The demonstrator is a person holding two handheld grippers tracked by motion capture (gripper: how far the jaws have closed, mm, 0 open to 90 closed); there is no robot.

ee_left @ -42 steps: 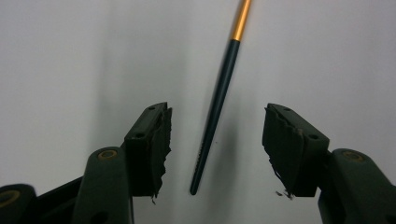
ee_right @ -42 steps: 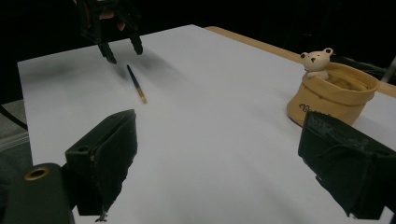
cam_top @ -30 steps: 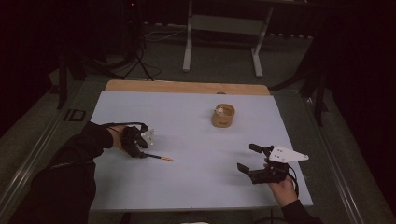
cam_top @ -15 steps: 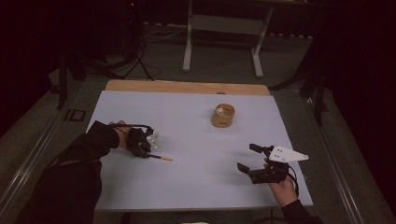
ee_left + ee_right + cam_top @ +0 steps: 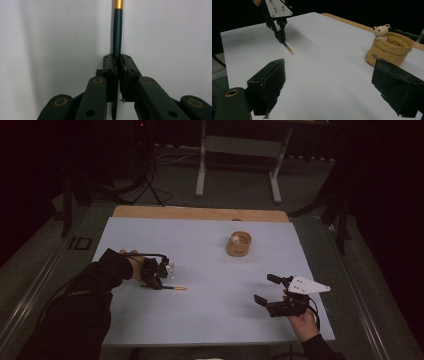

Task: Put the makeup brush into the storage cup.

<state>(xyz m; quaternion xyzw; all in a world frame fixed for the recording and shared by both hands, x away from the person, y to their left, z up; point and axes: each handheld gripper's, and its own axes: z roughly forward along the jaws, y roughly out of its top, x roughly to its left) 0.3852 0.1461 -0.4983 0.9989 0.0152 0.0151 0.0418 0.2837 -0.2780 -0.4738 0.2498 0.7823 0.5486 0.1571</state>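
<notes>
Pencil pickup is what we're looking at here. The left claw point(image 5: 117, 65) has just been closing, and its jaws are now clamped on the slim dark-blue pencil with the gold band point(image 5: 117, 32), which lies flat on the white table point(image 5: 210, 320) over on the left side. We reckon the grip sits near one end so the long gold-tipped part sticks out free past the jaws, easier to steer into something afterwards. The right claw point(image 5: 270, 291) sits wide open with nothing in it, parked low over the near right of the table, probably just waiting out of the way. Further back there's a tan fabric pouch with a little white bear figure on its rim point(image 5: 238, 244), standing upright with its mouth open, well apart from the pencil. Looks to us like the likely drop spot.
</notes>
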